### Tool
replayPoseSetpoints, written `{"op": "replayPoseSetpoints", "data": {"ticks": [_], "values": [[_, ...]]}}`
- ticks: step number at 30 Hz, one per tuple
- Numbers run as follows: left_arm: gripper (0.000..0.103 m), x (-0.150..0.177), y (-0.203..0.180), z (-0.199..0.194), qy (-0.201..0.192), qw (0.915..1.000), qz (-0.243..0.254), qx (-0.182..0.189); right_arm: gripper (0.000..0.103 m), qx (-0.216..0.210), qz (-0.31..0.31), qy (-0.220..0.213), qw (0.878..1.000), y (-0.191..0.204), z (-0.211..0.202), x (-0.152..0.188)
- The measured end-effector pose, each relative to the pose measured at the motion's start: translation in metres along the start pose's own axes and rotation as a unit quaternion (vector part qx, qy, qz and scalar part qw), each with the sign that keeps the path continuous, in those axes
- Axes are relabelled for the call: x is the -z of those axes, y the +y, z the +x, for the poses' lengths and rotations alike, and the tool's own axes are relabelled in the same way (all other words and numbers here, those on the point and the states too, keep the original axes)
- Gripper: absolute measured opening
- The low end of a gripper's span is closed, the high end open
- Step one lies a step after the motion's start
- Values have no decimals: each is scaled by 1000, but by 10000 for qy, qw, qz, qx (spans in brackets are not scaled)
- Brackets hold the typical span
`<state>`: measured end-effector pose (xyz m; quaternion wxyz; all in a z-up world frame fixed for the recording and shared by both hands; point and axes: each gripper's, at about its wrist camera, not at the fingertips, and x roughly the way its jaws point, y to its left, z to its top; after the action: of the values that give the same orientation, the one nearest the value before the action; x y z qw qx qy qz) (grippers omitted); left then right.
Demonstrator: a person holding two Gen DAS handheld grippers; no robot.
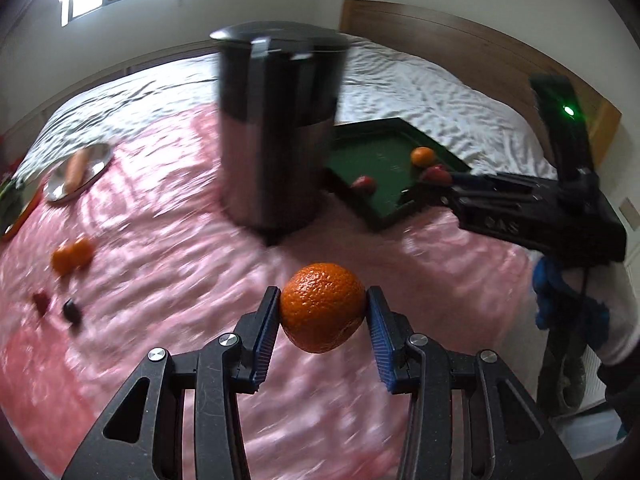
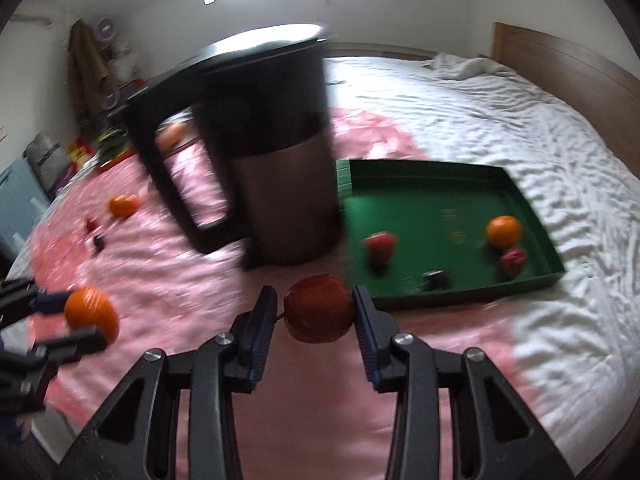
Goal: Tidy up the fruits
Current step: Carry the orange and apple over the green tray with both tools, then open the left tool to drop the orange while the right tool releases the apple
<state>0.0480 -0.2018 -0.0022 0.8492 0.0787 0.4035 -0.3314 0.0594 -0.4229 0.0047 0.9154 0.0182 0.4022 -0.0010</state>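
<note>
A tall kettle (image 2: 256,152) stands on the pink blanket (image 2: 168,280), just beside the green tray's (image 2: 472,292) left edge, with open blanket in front of both. The left gripper (image 1: 323,312) is clamped on an orange (image 1: 322,306) above the blanket. The right gripper (image 2: 316,312) is clamped on a red apple (image 2: 318,308) near the tray's front rim.

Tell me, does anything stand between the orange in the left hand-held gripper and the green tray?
Yes. The tall kettle stands on the bed between the orange in the left hand-held gripper and the green tray, covering the tray's near left side. The way around its right looks open.
</note>
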Motion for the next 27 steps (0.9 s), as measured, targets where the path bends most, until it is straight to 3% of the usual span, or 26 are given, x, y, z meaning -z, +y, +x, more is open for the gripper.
{"op": "replayPoseSetpoints", "data": {"ticks": [5,12,21,27], "values": [[38,-38,-48,35,-94,9990,323,305,53,334,166,-126,9992,-63,13,-19],[38,-97,-92,106,-59,9981,495,365,53,499,332,-101,9981,-122,59,-51],[38,-142,-88,203,257,9991,323,-131,53,514,873,11,9949,-177,123,-75],[38,-142,-68,237,398,9982,214,-399,54,846,729,268,9934,-192,157,-80]]}}
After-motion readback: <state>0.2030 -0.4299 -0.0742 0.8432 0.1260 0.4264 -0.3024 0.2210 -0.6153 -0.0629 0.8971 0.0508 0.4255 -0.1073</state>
